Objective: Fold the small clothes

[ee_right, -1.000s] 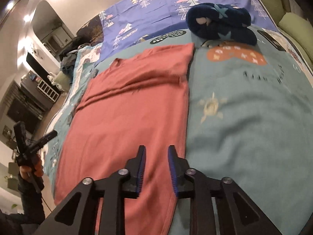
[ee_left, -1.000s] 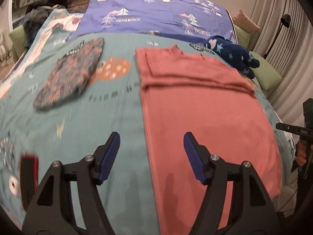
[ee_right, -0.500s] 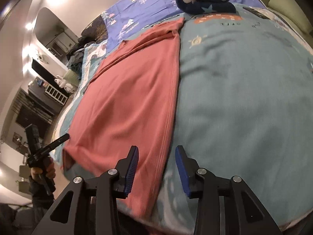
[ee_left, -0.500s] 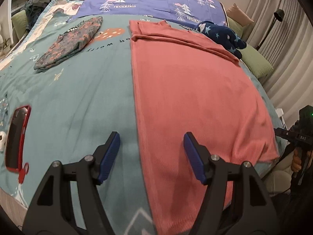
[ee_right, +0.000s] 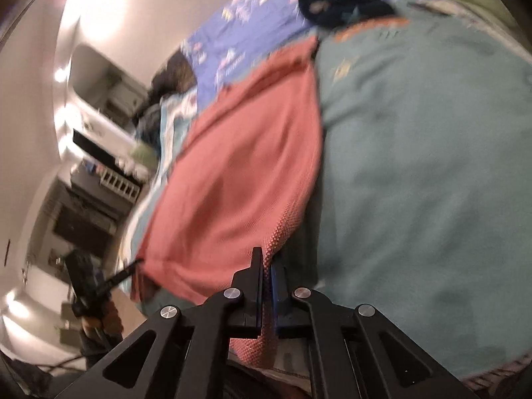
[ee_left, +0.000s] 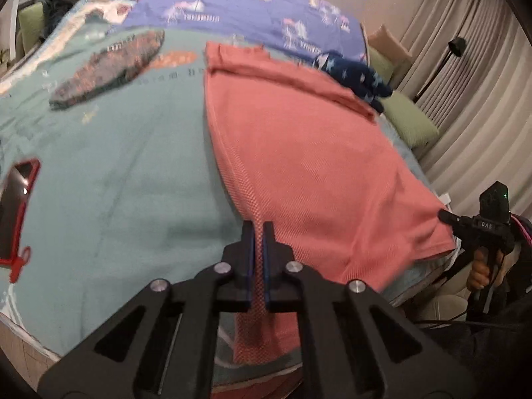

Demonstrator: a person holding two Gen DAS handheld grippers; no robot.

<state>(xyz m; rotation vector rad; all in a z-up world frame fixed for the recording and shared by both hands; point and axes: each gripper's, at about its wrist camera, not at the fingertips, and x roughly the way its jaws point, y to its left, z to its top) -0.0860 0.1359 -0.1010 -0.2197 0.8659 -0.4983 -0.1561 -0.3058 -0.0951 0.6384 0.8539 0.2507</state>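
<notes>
Right wrist view pretty blurry, near hem cut off under both claws. Left gripper [ee_left: 259, 229] pinching the near left corner of the pink shirt [ee_left: 309, 153], right gripper [ee_right: 267, 259] clamped on probably the right corner. Laid flat on the teal blanket [ee_left: 133, 173], long axis running away, collar at far end.

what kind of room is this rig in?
Most likely a home bedroom. The shirt lies on a bed under a teal blanket, with green pillows at its far side, curtains behind, and shelving along the wall.
</notes>
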